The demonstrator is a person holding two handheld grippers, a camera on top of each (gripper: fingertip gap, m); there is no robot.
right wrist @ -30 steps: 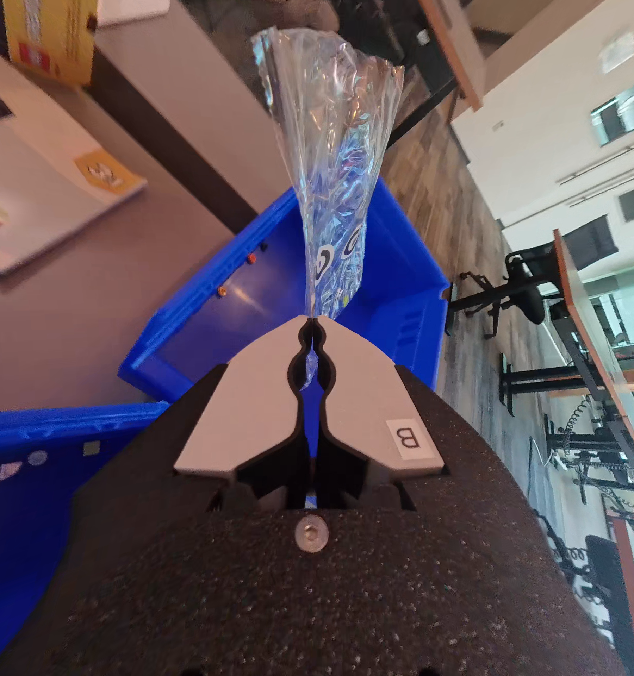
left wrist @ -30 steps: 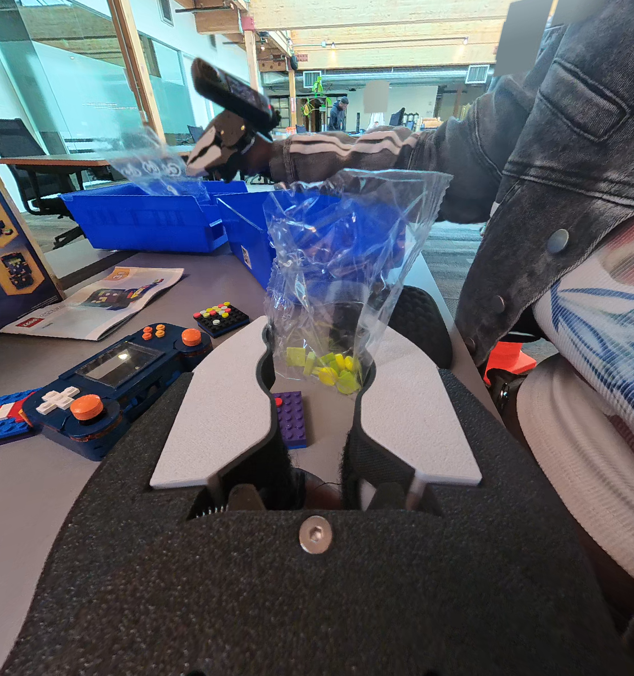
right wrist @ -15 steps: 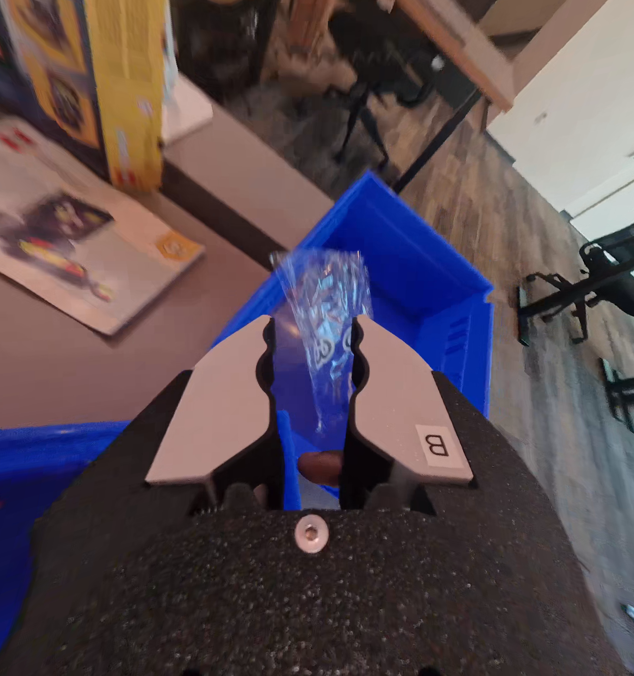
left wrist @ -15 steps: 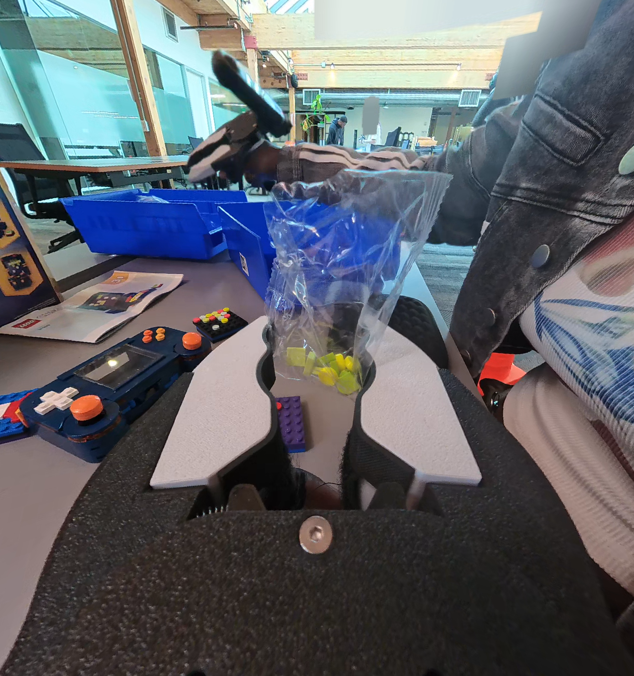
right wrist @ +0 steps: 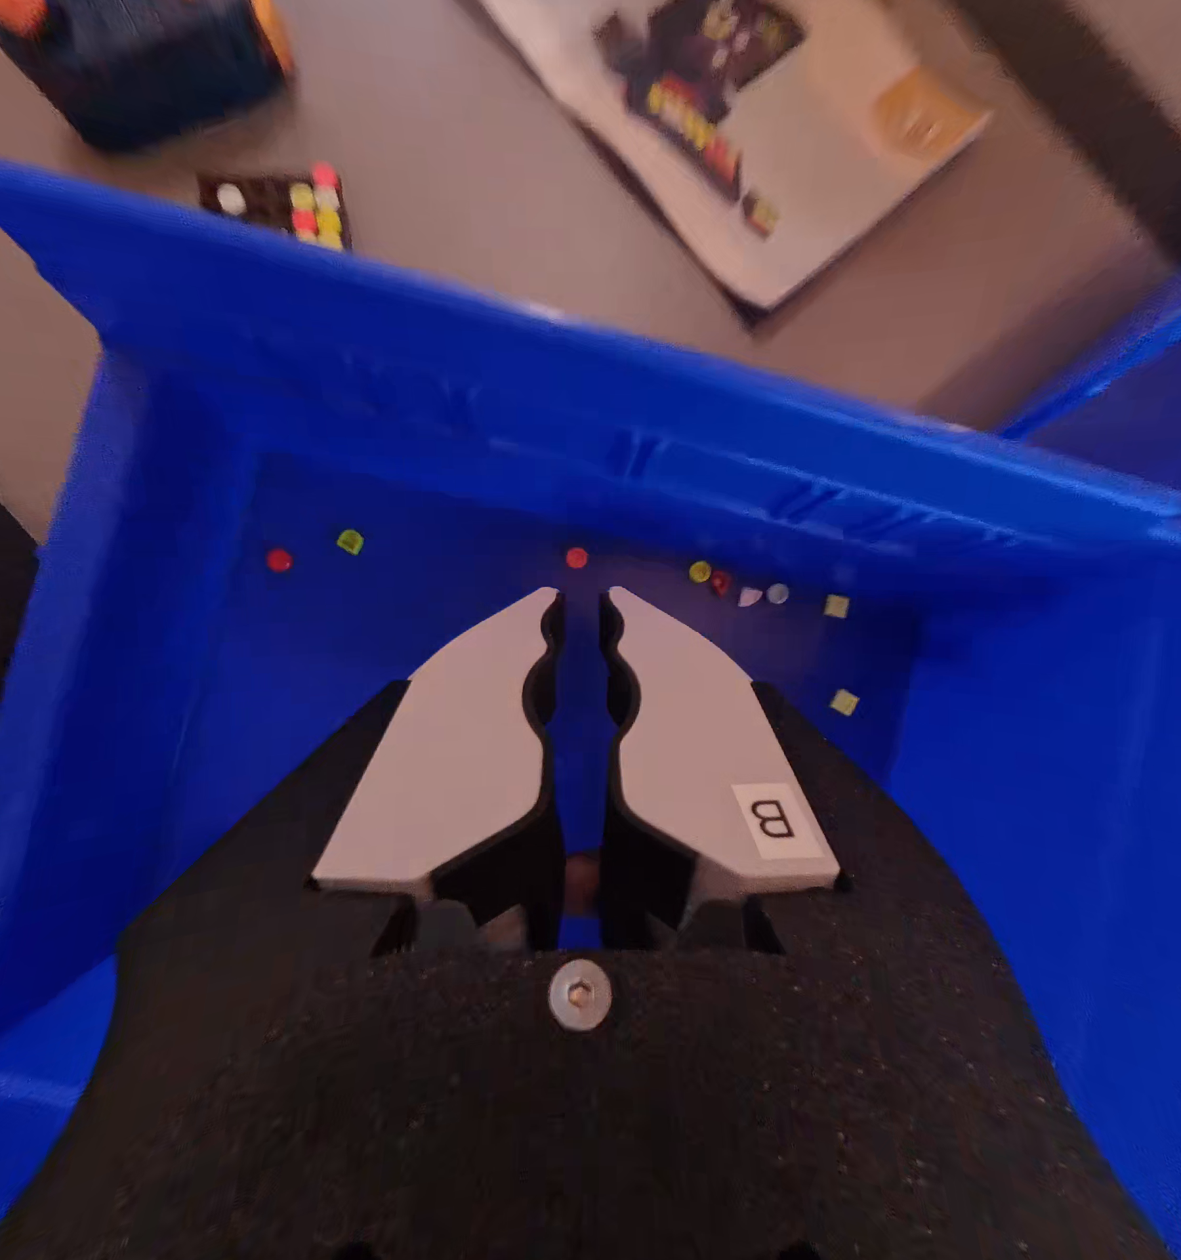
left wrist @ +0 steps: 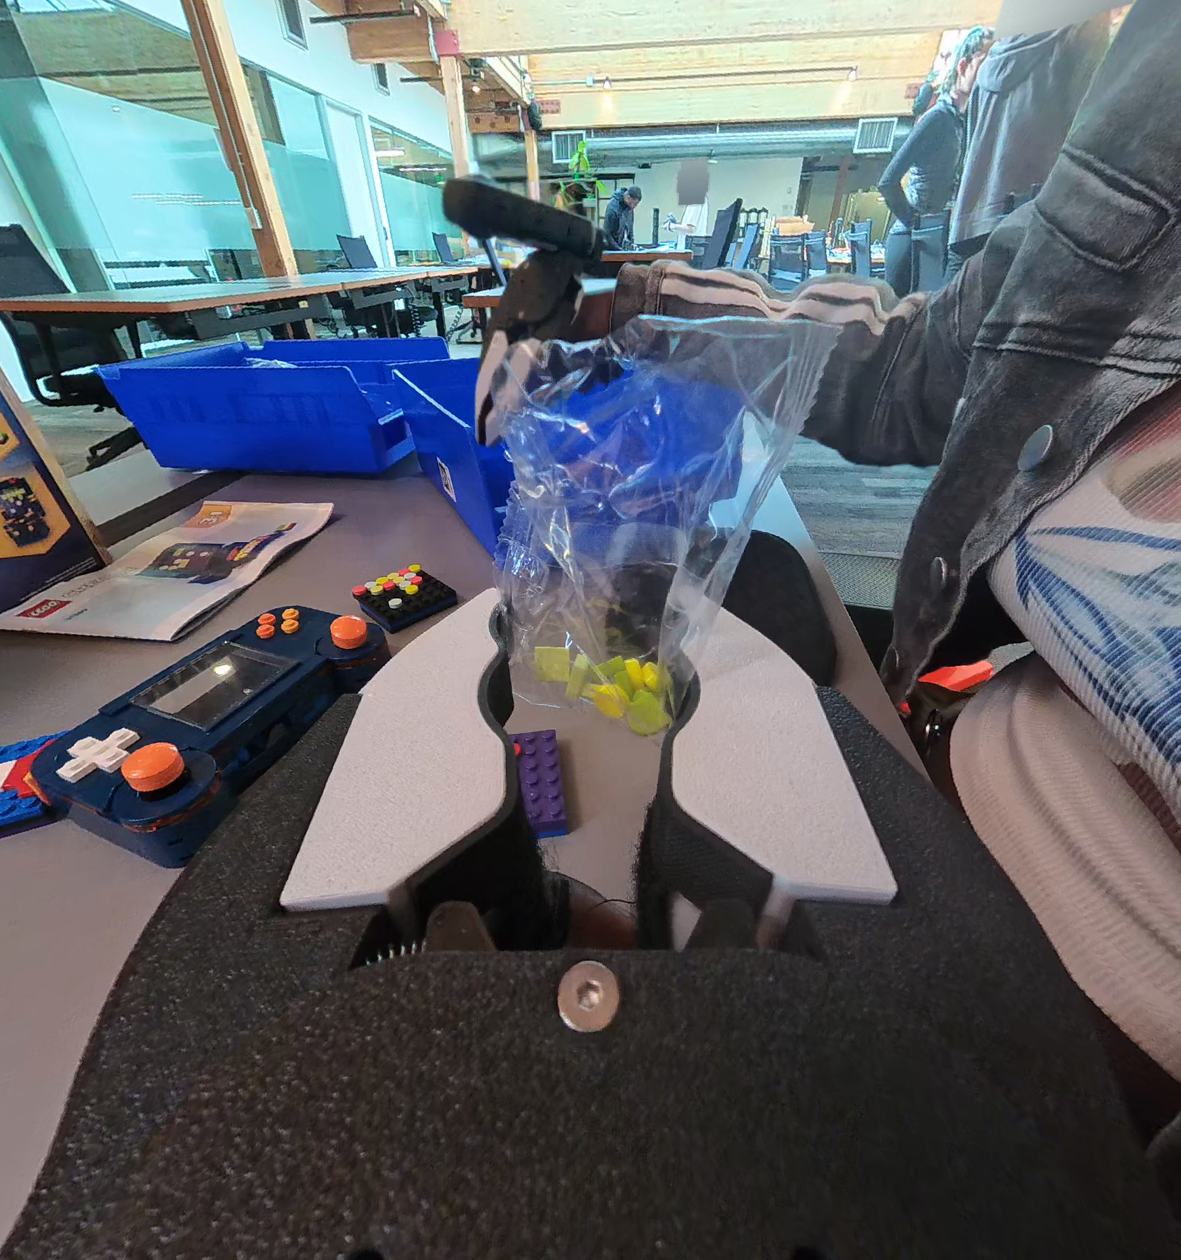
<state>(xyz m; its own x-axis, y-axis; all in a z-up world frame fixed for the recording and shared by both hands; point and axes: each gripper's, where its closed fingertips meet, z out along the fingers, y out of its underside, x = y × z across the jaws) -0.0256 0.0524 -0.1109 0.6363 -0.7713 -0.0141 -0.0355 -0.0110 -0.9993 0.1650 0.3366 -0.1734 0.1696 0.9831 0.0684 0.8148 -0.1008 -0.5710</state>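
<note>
My left gripper (left wrist: 605,607) is shut on the bottom of a clear plastic bag (left wrist: 629,477) and holds it upright just above the grey table (left wrist: 42,954). Several yellow-green pieces (left wrist: 608,685) lie in the bag's bottom. A purple brick (left wrist: 540,777) lies on the table under the fingers. My right gripper (right wrist: 582,593) is empty, its jaws a narrow gap apart, and points down into a blue bin (right wrist: 438,382). Several small red, yellow and pale pieces (right wrist: 576,558) lie on the bin's floor. The right gripper also shows in the left wrist view (left wrist: 499,382), behind the bag.
A dark blue brick-built game console (left wrist: 192,716), a black plate with coloured studs (left wrist: 404,593), a booklet (left wrist: 165,573) and a box (left wrist: 1,491) are on the left. A second blue bin (left wrist: 254,423) stands farther back. A person's jacket (left wrist: 1051,409) fills the right. The tips of one gripper are about 35 cm away from the tips of the other. It is some 10 cm from my left tips to the purple brick (left wrist: 540,777).
My right gripper opened and let go of an empty clear bag over the far bin. It then swung to the near bin and its jaws narrowed. My left gripper has not moved.
</note>
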